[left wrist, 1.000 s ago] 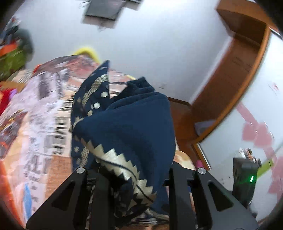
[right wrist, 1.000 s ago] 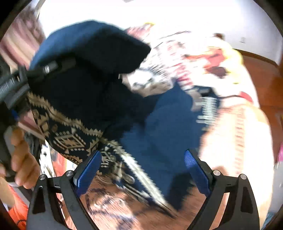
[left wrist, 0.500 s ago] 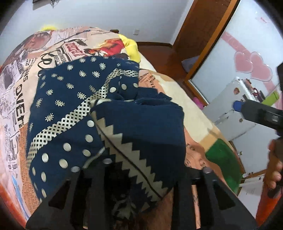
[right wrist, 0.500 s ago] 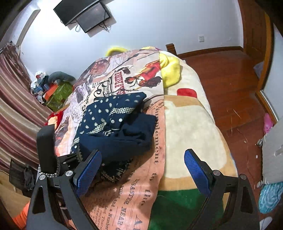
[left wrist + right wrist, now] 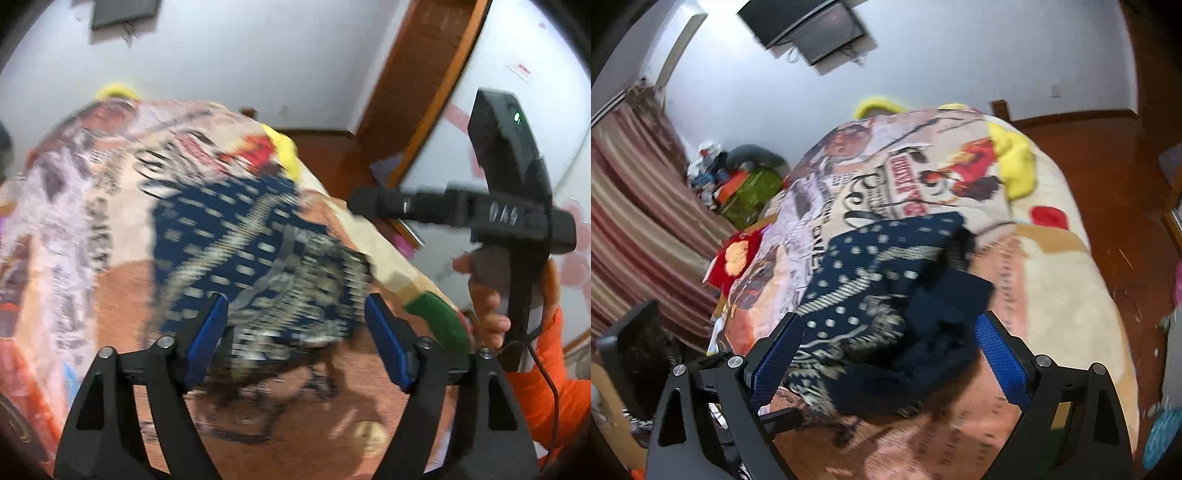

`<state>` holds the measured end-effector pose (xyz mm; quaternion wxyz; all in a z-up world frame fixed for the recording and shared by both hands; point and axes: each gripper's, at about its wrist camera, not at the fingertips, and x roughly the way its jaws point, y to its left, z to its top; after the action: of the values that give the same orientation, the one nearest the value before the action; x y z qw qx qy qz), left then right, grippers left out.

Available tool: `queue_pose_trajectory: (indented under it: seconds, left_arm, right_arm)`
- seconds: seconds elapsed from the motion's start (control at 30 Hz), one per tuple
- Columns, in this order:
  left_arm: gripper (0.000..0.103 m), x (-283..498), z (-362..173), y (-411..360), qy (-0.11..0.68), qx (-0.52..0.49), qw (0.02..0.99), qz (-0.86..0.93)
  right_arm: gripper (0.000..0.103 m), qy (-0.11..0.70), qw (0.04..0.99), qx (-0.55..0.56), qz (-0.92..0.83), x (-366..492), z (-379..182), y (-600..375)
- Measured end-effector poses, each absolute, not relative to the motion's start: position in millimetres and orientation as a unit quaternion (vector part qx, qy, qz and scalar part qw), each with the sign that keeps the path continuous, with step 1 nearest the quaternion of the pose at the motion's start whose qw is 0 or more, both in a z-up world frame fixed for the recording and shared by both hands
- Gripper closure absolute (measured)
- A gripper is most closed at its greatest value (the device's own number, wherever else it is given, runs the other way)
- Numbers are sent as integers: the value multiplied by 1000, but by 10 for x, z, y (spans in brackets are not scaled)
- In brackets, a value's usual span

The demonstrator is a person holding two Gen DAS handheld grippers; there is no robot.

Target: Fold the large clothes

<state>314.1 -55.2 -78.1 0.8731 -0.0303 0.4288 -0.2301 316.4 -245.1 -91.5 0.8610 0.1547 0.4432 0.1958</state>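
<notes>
One rumpled navy dotted garment [image 5: 886, 295], plush printed blanket [image 5: 1052, 280], lumpy folds

This is a bedroom in a home. A bed [image 5: 1052, 266] fills the middle of the right wrist view, covered by a printed plush blanket [image 5: 886, 173]. A dark flat screen [image 5: 820, 26] hangs on the pale wall at the upper left, striped curtains [image 5: 639, 206] run down the left edge, and a polished wooden floor [image 5: 1108, 155] with matching skirting lies at the right.
</notes>
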Motion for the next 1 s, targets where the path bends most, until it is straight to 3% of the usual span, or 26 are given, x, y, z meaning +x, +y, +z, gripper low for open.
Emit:
queue_pose_trajectory:
  seconds: [0.3,0.53,1.0]
  left_arm:
    - [23,3429,-1442,-237,494,-22,855,-156]
    - [12,3308,-1735,-249,505,-52,846,-166]
    - [12,3484,-1309,-5,472,-36,867,-153]
  right_arm:
    - [9,515,837,79,165,3332,-1529,-2001]
    - [5,563,807,108,143,3151,-2035,-2357]
    - [4,520,833,112,150,3141,-1693,-2307]
